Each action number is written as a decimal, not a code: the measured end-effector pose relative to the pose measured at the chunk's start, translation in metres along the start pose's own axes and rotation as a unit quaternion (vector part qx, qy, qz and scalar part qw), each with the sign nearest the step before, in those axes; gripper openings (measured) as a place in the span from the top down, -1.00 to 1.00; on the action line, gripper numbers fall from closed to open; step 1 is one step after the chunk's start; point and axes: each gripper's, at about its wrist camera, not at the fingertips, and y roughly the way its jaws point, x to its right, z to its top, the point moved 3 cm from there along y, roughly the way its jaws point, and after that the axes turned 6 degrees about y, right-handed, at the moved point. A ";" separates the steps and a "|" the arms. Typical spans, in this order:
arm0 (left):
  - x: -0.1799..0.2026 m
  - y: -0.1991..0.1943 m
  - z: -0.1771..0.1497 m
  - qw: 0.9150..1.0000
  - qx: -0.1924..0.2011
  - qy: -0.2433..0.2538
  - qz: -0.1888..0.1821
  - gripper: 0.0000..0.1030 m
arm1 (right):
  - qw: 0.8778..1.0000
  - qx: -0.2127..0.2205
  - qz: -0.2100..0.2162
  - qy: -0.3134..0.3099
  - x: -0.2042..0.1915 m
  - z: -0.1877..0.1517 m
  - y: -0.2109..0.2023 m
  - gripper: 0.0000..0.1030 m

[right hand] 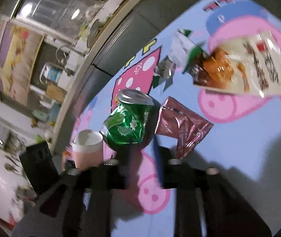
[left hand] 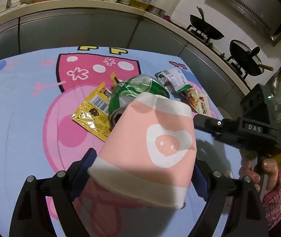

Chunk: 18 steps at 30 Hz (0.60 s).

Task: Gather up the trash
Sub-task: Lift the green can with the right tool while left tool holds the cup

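My left gripper [left hand: 143,167] is shut on a pink paper cup [left hand: 150,150] with a white pig-snout print, held just above the table; the cup also shows in the right wrist view [right hand: 87,148]. Behind it lies a crushed green can [left hand: 132,94]. My right gripper [right hand: 140,154] is open, its fingers either side of the can [right hand: 128,124] without touching it. It also shows in the left wrist view [left hand: 209,126]. A yellow wrapper [left hand: 95,110], a green-white wrapper [left hand: 172,80], a pink foil wrapper [right hand: 181,126] and a clear snack bag [right hand: 239,69] lie on the table.
The table has a blue and pink cartoon-pig cloth [left hand: 22,102]. Behind it runs a grey kitchen counter [left hand: 81,27] with bottles, a wok [left hand: 205,27] and a lidded pan [left hand: 247,57] on the stove. A person's hand [left hand: 258,171] holds the right gripper.
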 end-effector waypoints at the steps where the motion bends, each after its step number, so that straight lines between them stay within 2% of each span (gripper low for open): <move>1: -0.003 -0.002 0.001 1.000 0.002 -0.002 0.003 -0.70 | 1.000 0.000 0.001 0.006 0.002 0.001 0.003 0.39; 4: -0.012 -0.002 0.005 1.000 -0.001 -0.013 0.006 -0.70 | 1.000 -0.005 0.003 0.014 0.003 0.002 0.017 0.39; 8: -0.031 0.009 0.005 0.999 -0.025 -0.036 0.013 -0.70 | 1.000 -0.011 0.001 0.026 0.002 0.001 0.040 0.39; 11: -0.043 0.015 -0.001 0.998 -0.034 -0.054 0.003 -0.70 | 1.000 0.003 -0.010 0.017 0.000 0.001 0.055 0.36; 18: -0.040 0.014 -0.003 0.999 -0.027 -0.030 0.003 -0.70 | 0.999 0.027 0.023 -0.002 -0.016 0.000 0.074 0.32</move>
